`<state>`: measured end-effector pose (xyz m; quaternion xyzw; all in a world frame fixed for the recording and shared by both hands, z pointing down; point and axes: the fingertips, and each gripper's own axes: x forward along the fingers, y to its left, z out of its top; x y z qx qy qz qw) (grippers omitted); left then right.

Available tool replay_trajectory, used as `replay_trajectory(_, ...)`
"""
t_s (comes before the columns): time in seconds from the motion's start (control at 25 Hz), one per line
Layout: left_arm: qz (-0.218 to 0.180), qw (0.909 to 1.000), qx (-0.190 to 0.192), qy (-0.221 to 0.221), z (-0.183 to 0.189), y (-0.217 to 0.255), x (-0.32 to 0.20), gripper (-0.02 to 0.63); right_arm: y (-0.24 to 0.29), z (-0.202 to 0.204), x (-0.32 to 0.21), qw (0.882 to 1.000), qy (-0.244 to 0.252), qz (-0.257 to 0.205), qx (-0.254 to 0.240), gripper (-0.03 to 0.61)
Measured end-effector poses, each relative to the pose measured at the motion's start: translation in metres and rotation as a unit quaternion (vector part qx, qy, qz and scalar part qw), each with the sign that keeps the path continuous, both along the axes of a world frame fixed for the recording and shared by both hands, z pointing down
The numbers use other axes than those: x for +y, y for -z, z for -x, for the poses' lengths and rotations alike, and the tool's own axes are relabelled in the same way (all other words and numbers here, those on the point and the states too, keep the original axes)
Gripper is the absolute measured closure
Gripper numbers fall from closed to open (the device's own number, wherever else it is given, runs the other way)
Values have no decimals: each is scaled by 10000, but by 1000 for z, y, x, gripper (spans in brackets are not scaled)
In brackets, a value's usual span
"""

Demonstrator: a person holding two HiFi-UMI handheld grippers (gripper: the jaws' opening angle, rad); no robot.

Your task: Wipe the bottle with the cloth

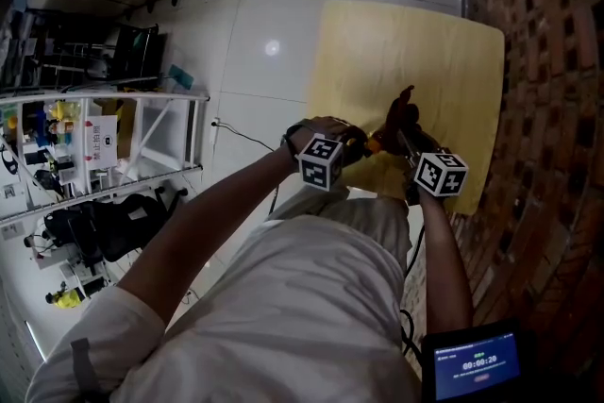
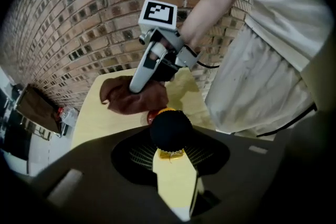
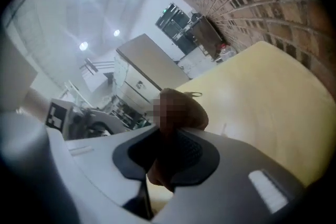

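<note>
The left gripper (image 2: 170, 150) clamps the bottle (image 2: 170, 127) by its black cap over the surface (image 2: 92, 131). The right gripper (image 3: 167, 152) pinches the brown cloth (image 3: 193, 113) just beside the bottle. Wiping looks under way, not finished.

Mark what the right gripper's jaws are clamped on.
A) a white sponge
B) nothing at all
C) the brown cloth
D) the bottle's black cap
C: in the right gripper view, the right gripper has its jaws pinched shut on a fold of the brown cloth, while the left gripper grips the bottle by its black cap.
</note>
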<state>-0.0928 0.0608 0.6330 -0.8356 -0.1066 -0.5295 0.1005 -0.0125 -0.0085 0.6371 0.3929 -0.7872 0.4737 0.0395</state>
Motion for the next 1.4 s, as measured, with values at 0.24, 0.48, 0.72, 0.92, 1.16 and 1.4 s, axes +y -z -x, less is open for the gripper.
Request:
replay_trajectory(0.24, -92, 9998, -44, -152, 0, 3, 1, 454, 0, 37, 36, 9946, 1031, -30, 108, 511)
replay_trajectory(0.48, -312, 9974, -124, -632, -3, -3, 11, 454, -29, 23, 34, 9865, 1386, 413, 768, 511)
replay_trajectory(0.72, -388, 9960, -167, -793, -9, -7, 14, 454, -85, -7, 31, 9614, 1827, 978, 1812, 512)
replay_trajectory(0.92, -411, 9965, -168, -709, -8, -9, 13, 454, -108, -29, 46, 9297, 2150, 1188, 2743, 511)
replay_trajectory(1.16, -382, 9976, -154, -559, -3, -8, 12, 454, -95, -68, 83, 9529, 775, 1512, 2511, 511)
replay_trajectory(1.4, -339, 9982, -113, -479, -2, -8, 10, 454, -80, -4, 141, 9555, 1939, 1552, 1594, 511)
